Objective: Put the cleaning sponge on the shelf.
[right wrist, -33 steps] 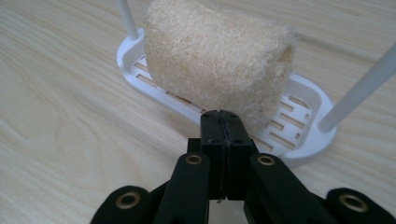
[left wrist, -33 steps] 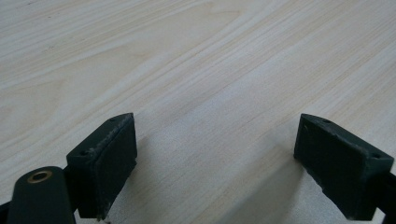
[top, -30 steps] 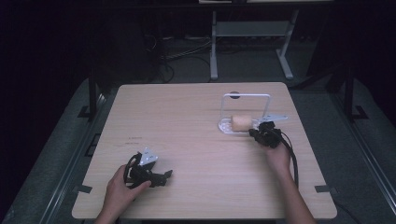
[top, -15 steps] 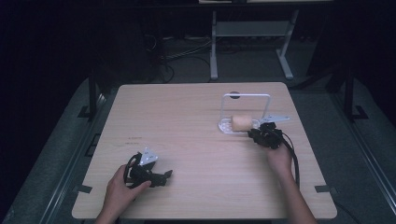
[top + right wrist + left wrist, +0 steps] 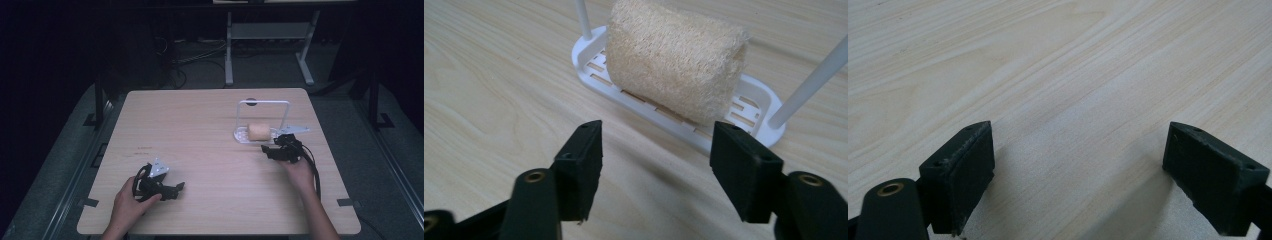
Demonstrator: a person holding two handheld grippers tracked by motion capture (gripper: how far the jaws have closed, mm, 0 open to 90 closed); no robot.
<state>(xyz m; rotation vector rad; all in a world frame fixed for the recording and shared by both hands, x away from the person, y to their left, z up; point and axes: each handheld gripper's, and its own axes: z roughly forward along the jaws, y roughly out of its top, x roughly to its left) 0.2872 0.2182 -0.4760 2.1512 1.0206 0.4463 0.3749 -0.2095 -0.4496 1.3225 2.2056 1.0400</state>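
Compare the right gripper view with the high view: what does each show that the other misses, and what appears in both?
Right gripper view alone: the loofah's coarse fibre and the slots in the white rack's base. The right gripper's jaws have just been opening, with nothing between them.

High view alone: the left gripper resting open on the table, both hands, the rack's whole frame, the floor stand beyond.

Both: loofah, rack, right gripper, wooden tabletop.

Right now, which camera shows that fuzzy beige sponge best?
The right gripper view: the loofah sponge looms close, its fibres clear, lying on the white rack. The high view has it as a small beige lump. The left gripper view faces bare table.
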